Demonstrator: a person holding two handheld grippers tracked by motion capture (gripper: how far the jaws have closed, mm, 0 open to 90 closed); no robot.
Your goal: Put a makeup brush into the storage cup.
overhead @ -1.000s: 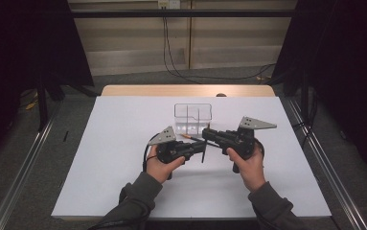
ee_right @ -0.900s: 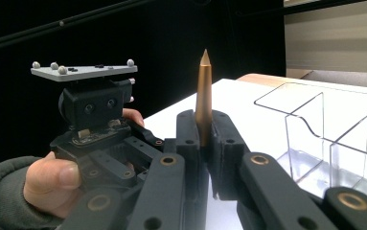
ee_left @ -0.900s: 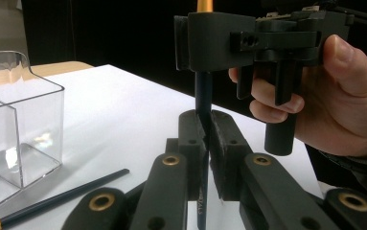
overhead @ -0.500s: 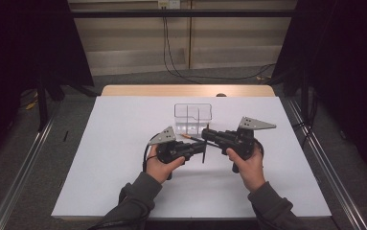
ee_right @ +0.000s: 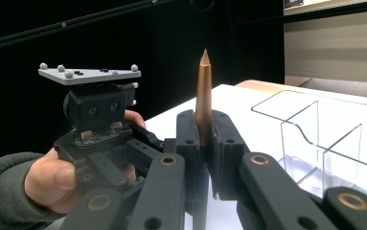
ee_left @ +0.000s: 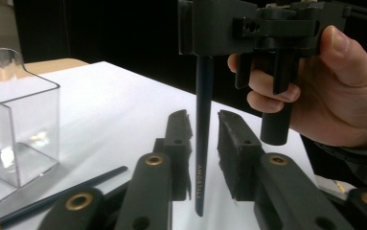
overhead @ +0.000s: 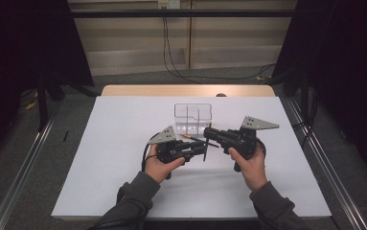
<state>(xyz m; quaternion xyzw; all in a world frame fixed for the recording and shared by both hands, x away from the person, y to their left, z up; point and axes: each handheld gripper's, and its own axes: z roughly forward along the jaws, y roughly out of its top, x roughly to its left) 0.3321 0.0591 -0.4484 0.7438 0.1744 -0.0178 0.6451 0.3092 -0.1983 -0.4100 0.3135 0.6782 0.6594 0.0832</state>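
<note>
Pencil [ee_left: 203, 124] now freed as left gripper [ee_left: 204, 143] opened

Clear divided box [overhead: 193, 116] on table [overhead: 114, 143] centre-back, both grippers just before it, left gripper [overhead: 201, 149] left of right gripper [overhead: 208, 134], upright pencil [ee_left: 203, 139] between them, second pencil [overhead: 190, 138] lying by box.

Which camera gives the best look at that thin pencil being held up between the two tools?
The left gripper view: the pencil hangs upright, its dark shaft sharp and printed. The right gripper view shows its gold pointed end above shut jaws. The high view shows a thin dark sliver.
</note>
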